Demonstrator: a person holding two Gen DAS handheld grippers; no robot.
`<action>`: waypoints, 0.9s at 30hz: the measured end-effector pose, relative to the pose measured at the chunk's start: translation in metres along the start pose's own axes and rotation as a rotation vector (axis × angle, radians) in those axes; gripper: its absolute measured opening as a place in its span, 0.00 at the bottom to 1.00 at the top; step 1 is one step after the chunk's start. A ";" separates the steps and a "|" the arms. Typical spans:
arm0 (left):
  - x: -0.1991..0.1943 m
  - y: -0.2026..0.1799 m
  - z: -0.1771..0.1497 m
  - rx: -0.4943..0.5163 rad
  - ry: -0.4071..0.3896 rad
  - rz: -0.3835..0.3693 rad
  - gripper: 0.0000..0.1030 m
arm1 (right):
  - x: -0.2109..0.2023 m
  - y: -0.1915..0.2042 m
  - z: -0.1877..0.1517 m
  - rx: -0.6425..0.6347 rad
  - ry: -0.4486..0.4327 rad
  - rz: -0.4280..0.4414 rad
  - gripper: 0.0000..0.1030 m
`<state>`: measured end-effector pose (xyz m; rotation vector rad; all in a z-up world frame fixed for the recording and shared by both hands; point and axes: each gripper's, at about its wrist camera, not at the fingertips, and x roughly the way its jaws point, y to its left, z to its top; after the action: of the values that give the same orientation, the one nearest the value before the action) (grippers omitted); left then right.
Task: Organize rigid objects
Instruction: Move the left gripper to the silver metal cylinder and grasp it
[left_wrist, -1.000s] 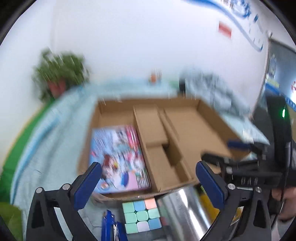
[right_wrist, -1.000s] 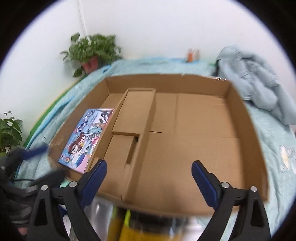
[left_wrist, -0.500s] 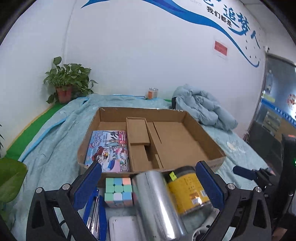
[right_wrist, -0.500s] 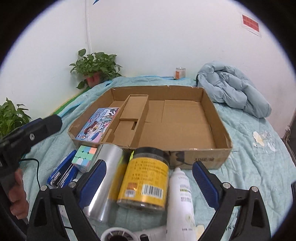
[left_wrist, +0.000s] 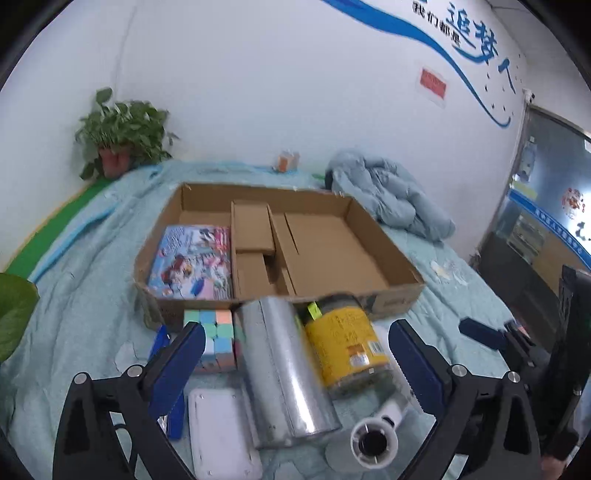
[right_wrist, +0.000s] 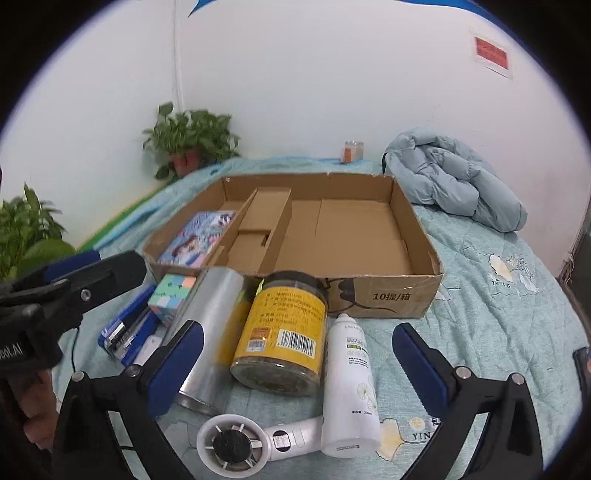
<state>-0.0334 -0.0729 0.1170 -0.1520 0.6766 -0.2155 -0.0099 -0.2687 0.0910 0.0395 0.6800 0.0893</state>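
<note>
A divided cardboard box (left_wrist: 391, 302) (right_wrist: 388, 295) lies on the bed with a picture book (left_wrist: 192, 258) (right_wrist: 199, 236) in its left compartment. In front of it lie a pastel cube (left_wrist: 218, 332) (right_wrist: 171, 295), a silver tin (left_wrist: 284, 369) (right_wrist: 210, 321), a yellow-labelled jar (left_wrist: 347, 350) (right_wrist: 284, 332), a white spray bottle (right_wrist: 347, 376), a white hand fan (right_wrist: 229, 450), a blue stapler (right_wrist: 125, 332) and a white flat case (left_wrist: 221, 432). My left gripper (left_wrist: 295, 369) (right_wrist: 85, 273) is open above the tin. My right gripper (right_wrist: 297, 369) hovers over the jar and bottle, its jaws opening and holding nothing.
A crumpled pale blue jacket (right_wrist: 454, 181) lies at the back right of the light blue blanket (right_wrist: 498, 302). Potted plants (right_wrist: 192, 136) stand at the back left, and a small can (right_wrist: 352, 151) sits by the wall. A hand (right_wrist: 37, 424) holds the left gripper.
Both grippers have pulled back from over the box, so the loose objects in front of it have come into view. The right jaws stand slightly wider.
</note>
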 end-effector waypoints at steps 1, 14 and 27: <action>-0.001 0.001 0.000 0.000 0.004 0.007 0.97 | 0.001 -0.001 -0.001 0.007 0.008 0.005 0.99; 0.014 0.003 -0.009 -0.022 0.062 -0.035 0.97 | 0.005 0.002 -0.011 -0.013 0.051 0.012 0.99; 0.037 0.020 -0.019 -0.084 0.138 -0.101 0.97 | 0.010 0.014 -0.021 -0.051 0.092 0.218 0.44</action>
<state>-0.0143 -0.0643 0.0755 -0.2541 0.8166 -0.2971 -0.0164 -0.2540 0.0690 0.0613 0.7632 0.3198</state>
